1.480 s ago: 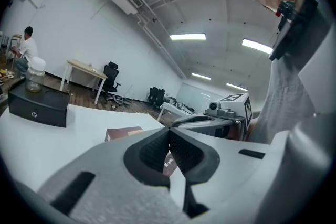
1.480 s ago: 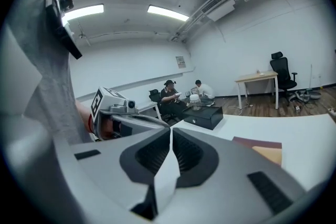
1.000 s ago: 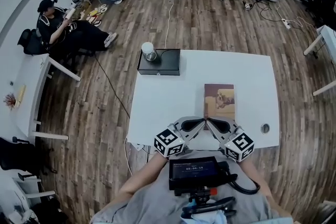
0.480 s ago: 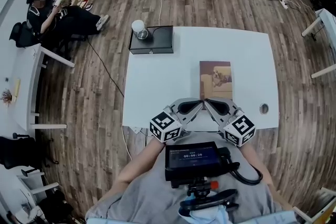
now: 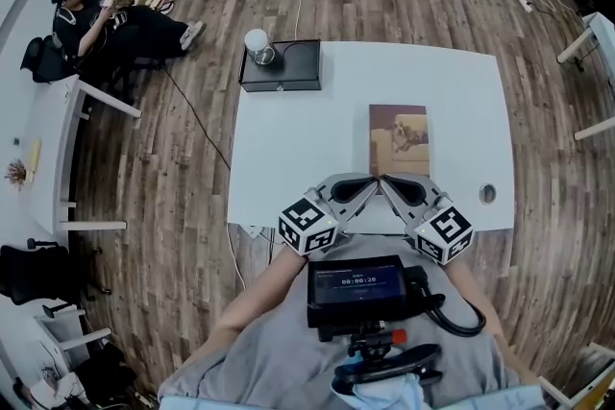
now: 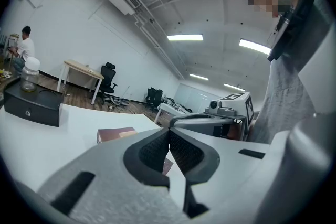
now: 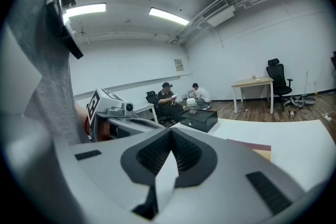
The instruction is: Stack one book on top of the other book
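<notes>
A brown book (image 5: 399, 139) with a pale picture on its cover lies flat on the white table (image 5: 288, 158), right of the middle. From above only this one cover shows. My left gripper (image 5: 373, 181) and right gripper (image 5: 388, 181) hover at the table's near edge, tips almost meeting, just short of the book. Both are shut with nothing between the jaws. In the left gripper view the left gripper (image 6: 169, 131) has the book (image 6: 116, 135) beyond it and the right gripper's body (image 6: 220, 115) beside it. In the right gripper view the book (image 7: 254, 147) lies right of the right gripper (image 7: 170, 131).
A black box (image 5: 282, 64) with a white-capped jar (image 5: 257, 43) on it stands at the table's far left corner. A round cable hole (image 5: 488, 194) sits near the right front edge. Two people (image 5: 106, 19) sit on the wood floor far to the left.
The head view has shifted a little, so the table sits differently in the picture. Both grippers and the book keep their places, and both jaws stay shut.
</notes>
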The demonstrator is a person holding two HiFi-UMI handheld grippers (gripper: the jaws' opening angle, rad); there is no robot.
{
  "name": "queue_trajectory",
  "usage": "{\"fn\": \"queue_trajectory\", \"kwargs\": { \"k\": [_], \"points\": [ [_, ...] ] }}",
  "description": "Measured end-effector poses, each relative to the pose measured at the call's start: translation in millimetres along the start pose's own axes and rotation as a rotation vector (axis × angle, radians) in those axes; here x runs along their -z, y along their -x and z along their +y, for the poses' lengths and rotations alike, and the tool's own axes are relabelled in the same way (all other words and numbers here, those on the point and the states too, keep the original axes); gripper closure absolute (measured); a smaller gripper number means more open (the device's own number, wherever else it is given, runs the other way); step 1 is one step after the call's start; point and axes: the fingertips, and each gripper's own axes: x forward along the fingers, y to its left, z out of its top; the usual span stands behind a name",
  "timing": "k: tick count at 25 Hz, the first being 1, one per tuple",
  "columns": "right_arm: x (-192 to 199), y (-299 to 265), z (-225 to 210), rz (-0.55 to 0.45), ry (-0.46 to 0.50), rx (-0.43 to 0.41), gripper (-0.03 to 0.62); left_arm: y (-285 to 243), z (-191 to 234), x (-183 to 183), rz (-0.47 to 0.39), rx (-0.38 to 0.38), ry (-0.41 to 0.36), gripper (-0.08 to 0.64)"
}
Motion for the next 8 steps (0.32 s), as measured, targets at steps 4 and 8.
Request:
{"fn": "queue_trajectory", "kwargs": {
  "k": [4, 8],
  "points": [
    [1.3, 1.8, -0.3, 0.005, 0.004, 0.003, 0.566, -1.3, -1.3, 1.1, 0.003, 0.0, 0.006, 0.543],
    [4.0, 5.0, 0.0, 0.006, 0.005, 0.006, 0.565, -3.0, -4.3, 4.2, 0.005, 0.003, 0.017, 0.543]
  ]
}}
